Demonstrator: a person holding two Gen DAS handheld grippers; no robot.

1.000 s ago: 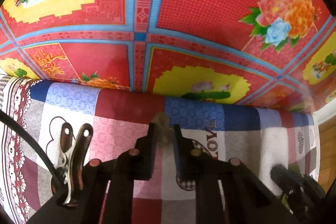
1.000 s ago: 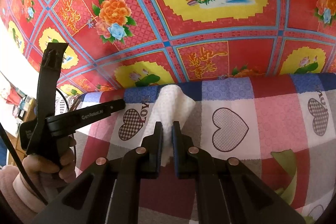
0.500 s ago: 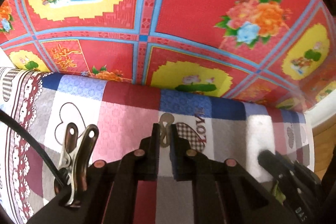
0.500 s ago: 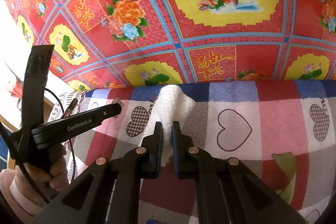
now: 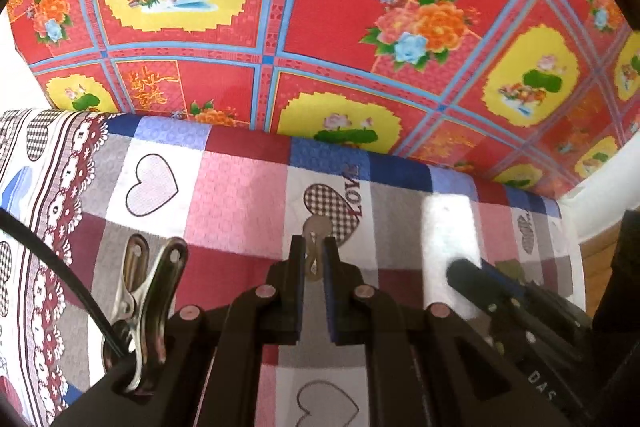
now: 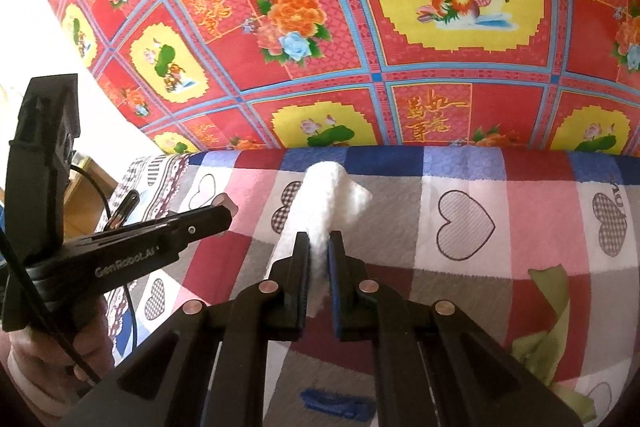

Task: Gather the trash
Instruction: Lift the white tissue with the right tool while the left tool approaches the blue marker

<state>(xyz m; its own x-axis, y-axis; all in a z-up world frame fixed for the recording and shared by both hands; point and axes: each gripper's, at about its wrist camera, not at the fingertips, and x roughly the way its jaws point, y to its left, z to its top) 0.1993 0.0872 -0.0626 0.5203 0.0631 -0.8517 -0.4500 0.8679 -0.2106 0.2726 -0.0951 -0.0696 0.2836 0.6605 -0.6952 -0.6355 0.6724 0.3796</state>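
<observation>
My left gripper (image 5: 314,247) is shut on a small grey-beige scrap (image 5: 317,227) that sticks up between its pads, above the heart-checked tablecloth (image 5: 240,195). In the right wrist view, the same left gripper (image 6: 224,215) comes in from the left in a person's hand, with the scrap (image 6: 226,202) at its tip. My right gripper (image 6: 318,243) is shut on a crumpled white tissue (image 6: 334,191), which rises above the fingers over the cloth. The right gripper's black tip (image 5: 476,277) shows at the lower right of the left wrist view.
A green scrap (image 6: 554,311) lies on the tablecloth at the right, and a small blue piece (image 6: 340,405) lies near the bottom. A metal clip (image 5: 148,291) holds the left gripper's cable. Beyond the table edge is a red floral mat (image 6: 360,47). Wooden floor (image 5: 596,259) shows at the right.
The left jaws closed fully on the scrap, and the left gripper lifted it clear of the cloth. The right gripper drifted slightly, still holding the tissue.
</observation>
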